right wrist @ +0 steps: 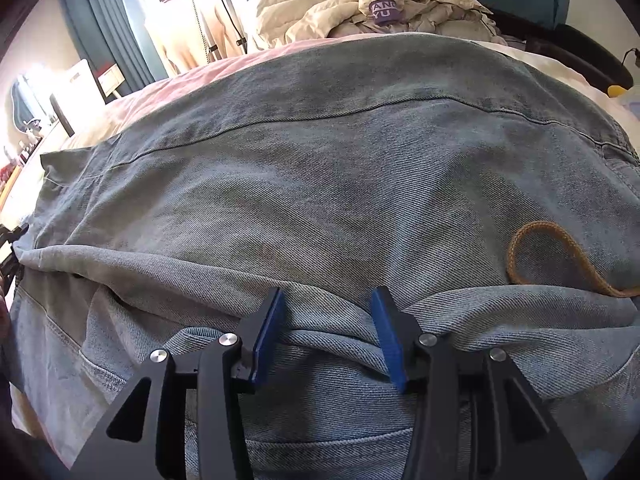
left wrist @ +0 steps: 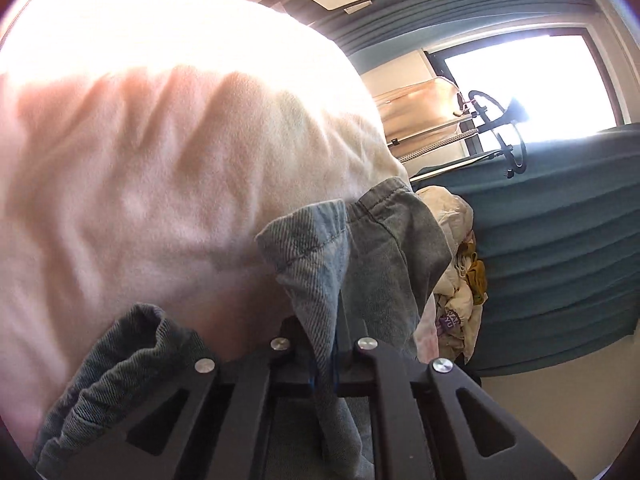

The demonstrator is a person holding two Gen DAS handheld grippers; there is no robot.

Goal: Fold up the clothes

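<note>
A blue denim garment (right wrist: 320, 184) lies spread over the bed and fills the right wrist view; a brown cord loop (right wrist: 536, 252) rests on it at the right. My right gripper (right wrist: 328, 312) is open, its blue pads (right wrist: 270, 328) either side of a denim fold, touching the cloth. My left gripper (left wrist: 324, 360) is shut on an edge of the denim garment (left wrist: 320, 264), which drapes over its fingers. Its fingertips are hidden by the cloth. Behind it lies the pale pink bedsheet (left wrist: 140, 184).
A heap of cream and mustard clothes (right wrist: 360, 12) lies at the far end of the bed, also in the left wrist view (left wrist: 460, 264). Teal curtains (left wrist: 560, 240), a bright window (left wrist: 520, 80) and a ring light stand (left wrist: 504, 128) are beyond.
</note>
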